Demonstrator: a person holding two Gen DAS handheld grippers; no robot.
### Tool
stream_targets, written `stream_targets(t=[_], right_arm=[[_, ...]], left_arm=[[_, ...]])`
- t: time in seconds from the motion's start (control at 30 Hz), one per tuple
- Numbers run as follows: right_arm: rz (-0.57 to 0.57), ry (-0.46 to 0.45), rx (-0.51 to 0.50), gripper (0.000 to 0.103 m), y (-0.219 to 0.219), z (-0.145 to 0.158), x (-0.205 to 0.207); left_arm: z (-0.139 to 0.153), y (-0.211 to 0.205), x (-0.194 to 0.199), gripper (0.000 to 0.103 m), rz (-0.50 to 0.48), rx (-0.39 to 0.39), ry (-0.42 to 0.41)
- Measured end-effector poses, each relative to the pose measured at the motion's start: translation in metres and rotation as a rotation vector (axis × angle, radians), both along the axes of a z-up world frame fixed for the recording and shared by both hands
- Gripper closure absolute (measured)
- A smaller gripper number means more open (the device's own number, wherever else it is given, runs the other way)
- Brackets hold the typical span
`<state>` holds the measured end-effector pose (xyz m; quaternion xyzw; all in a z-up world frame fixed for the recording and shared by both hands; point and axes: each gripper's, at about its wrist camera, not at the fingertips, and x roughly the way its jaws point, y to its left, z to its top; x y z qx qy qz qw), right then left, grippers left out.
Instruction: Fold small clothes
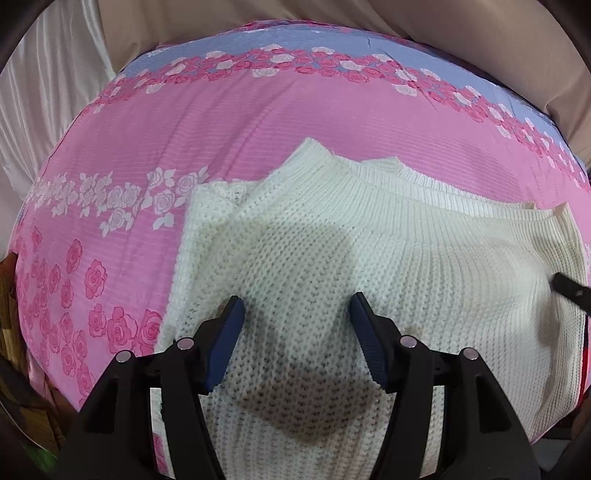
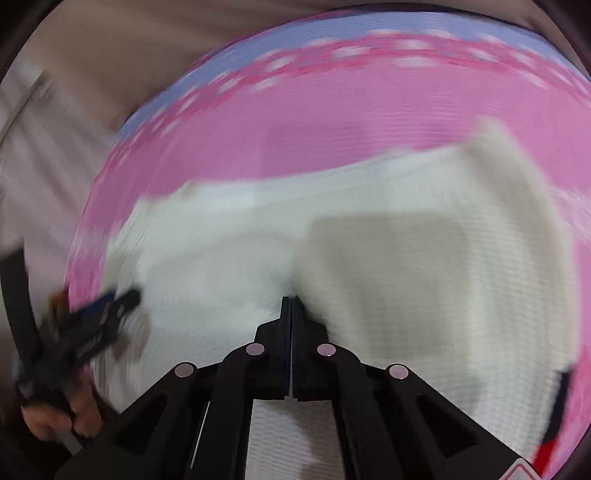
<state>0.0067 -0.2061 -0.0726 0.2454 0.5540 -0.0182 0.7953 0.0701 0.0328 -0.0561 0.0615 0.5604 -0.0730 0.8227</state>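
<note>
A cream knitted sweater [image 1: 369, 258] lies folded on a pink rose-print bedspread [image 1: 221, 140]. My left gripper [image 1: 297, 308] is open, its blue-padded fingers spread just above the knit, holding nothing. In the blurred right wrist view the sweater [image 2: 406, 266] fills the middle, and my right gripper [image 2: 291, 301] is shut with its tips against the cloth; I cannot tell if any knit is pinched. The left gripper [image 2: 110, 306] shows at the left edge of that view. A tip of the right gripper [image 1: 569, 291] shows at the right edge of the left wrist view.
The bedspread has a blue band with roses [image 1: 332, 48] along its far edge. Beige fabric [image 1: 480, 26] lies beyond it and white satin cloth [image 1: 44, 92] at the far left. A red and dark object [image 2: 554, 424] lies by the sweater's right edge.
</note>
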Motion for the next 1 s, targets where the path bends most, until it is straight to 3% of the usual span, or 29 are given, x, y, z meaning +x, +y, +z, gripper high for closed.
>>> stream_targets(t=[0.1,0.17,0.2,0.23,0.3,0.37,0.43,0.53,0.6,0.73,0.8,0.9,1.0], right_arm=[[-0.087,-0.026,-0.036,0.089,-0.034,0.019,-0.02],[-0.076,0.007,-0.104,0.089,-0.046,0.012,-0.029],[-0.077,0.051,-0.143,0.095,-0.05,0.001,-0.033],[-0.103,0.066,-0.116,0.1,-0.06,-0.008,-0.039],[-0.186,0.038,-0.014,0.099,-0.076,-0.003,-0.054],[-0.231,-0.017,-0.029,0.096,-0.084,0.016,-0.068],[-0.221,-0.018,-0.108,0.094,-0.09,0.022,-0.073],[-0.247,0.065,-0.136,0.098,-0.11,0.001,-0.084],[-0.268,0.007,-0.113,0.09,-0.111,0.016,-0.104],[-0.22,-0.041,-0.152,0.066,-0.091,0.035,-0.136],[-0.193,-0.009,-0.19,0.066,-0.076,0.031,-0.147],[-0.177,0.037,-0.181,0.066,-0.064,0.017,-0.162],[-0.187,0.075,-0.144,0.062,-0.059,0.003,-0.169]], left_arm=[[-0.001,0.0,-0.002,0.044,0.009,0.006,-0.008],[-0.001,-0.001,-0.003,0.044,0.01,0.012,-0.01],[-0.002,-0.002,-0.003,0.044,0.008,0.016,-0.01],[-0.002,-0.002,-0.003,0.044,0.007,0.017,-0.008],[-0.002,-0.003,-0.003,0.044,0.011,0.014,-0.008],[-0.001,-0.003,-0.005,0.044,0.018,0.013,-0.007],[0.006,0.005,-0.012,0.044,0.03,-0.026,0.007],[0.024,0.037,-0.038,0.044,0.053,-0.152,0.005],[0.036,0.078,-0.061,0.037,0.092,-0.233,0.01],[0.033,0.148,-0.086,0.036,0.214,-0.21,0.043],[0.028,0.175,-0.095,0.037,0.273,-0.223,0.072],[0.024,0.184,-0.107,0.037,0.274,-0.239,0.101],[0.022,0.161,-0.113,0.036,0.208,-0.266,0.117]])
